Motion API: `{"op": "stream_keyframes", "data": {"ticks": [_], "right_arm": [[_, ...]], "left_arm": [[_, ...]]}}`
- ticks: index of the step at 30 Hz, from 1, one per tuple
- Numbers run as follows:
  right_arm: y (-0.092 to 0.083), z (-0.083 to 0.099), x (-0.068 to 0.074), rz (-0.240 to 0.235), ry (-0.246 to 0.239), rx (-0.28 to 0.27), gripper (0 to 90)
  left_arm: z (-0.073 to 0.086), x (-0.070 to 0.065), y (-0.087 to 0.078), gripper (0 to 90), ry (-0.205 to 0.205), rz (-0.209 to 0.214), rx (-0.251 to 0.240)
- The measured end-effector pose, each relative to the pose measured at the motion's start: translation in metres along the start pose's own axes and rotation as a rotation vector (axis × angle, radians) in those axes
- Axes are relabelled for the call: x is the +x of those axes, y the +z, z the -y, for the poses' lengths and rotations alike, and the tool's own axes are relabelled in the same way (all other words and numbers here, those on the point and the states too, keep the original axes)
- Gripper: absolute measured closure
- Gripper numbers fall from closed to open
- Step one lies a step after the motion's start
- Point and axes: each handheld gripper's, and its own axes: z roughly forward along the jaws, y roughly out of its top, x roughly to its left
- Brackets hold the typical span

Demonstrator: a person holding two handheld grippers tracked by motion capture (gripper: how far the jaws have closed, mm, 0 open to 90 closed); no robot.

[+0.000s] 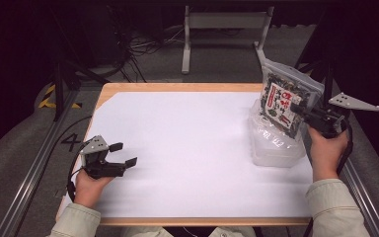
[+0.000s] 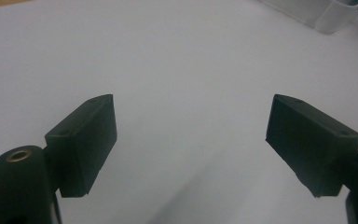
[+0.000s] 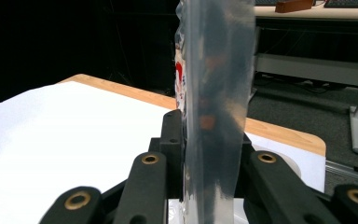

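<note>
The table [image 1: 177, 88] is a light wooden top almost wholly covered by a white sheet [image 1: 187, 148]; the sheet bears no print, and on the floor to the left a dark digit "4" is painted beside yellow and black hazard markings.

At the right edge of the sheet stands a clear plastic container [image 1: 274, 143], rectangular with rounded corners, its walls translucent and reflective; any marking on it is too faint to read.

Above the container you hold a snack bag [image 1: 282, 98], tilted with its top toward the far side of the table. It is a flat, transparent pouch with a clear sealed margin all round, packed with dark greenish-black contents. Its front carries a white label with red and dark characters, apparently Japanese, too small to be read. In the right gripper view the bag [image 3: 216, 102] appears edge-on as a narrow glossy strip, a red patch of the label visible at its left edge.

Your right gripper [image 1: 300, 111] is pinching the bag at its lower right edge, the jaws pressed flat against both faces.

Your left gripper [image 1: 123, 154] rests low over the left part of the sheet, well apart from the bag, its jaws spread wide with nothing between them.
</note>
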Motion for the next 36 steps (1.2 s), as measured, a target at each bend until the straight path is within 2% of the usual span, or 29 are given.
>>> {"op": "stream_keyframes", "data": {"ticks": [7, 19, 24, 29, 31, 36], "right_arm": [[0.004, 0.008, 0.0, 0.013, -0.01, 0.028, 75.3], [0.005, 0.025, 0.002, 0.001, 0.003, 0.028, 74.6], [0.002, 0.033, -0.002, -0.002, 0.028, 0.034, 74.6], [0.002, 0.036, -0.003, -0.003, 0.023, 0.057, 74.7], [0.004, 0.04, -0.003, 0.002, 0.017, 0.095, 74.7], [0.003, 0.045, -0.003, 0.001, 0.02, 0.083, 74.7]], "left_arm": [[0.0, 0.0, -0.001, 17.0, 0.006, -0.002, -0.001], [0.0, 0.0, 0.0, 17.1, -0.004, 0.004, -0.001], [0.0, 0.0, 0.0, 17.1, -0.003, 0.004, 0.0], [0.0, 0.0, 0.0, 17.1, 0.004, 0.0, 0.004], [0.0, 0.0, 0.0, 17.0, 0.003, 0.0, 0.004], [0.0, -0.001, 0.001, 17.0, -0.002, 0.002, 0.006]]}}
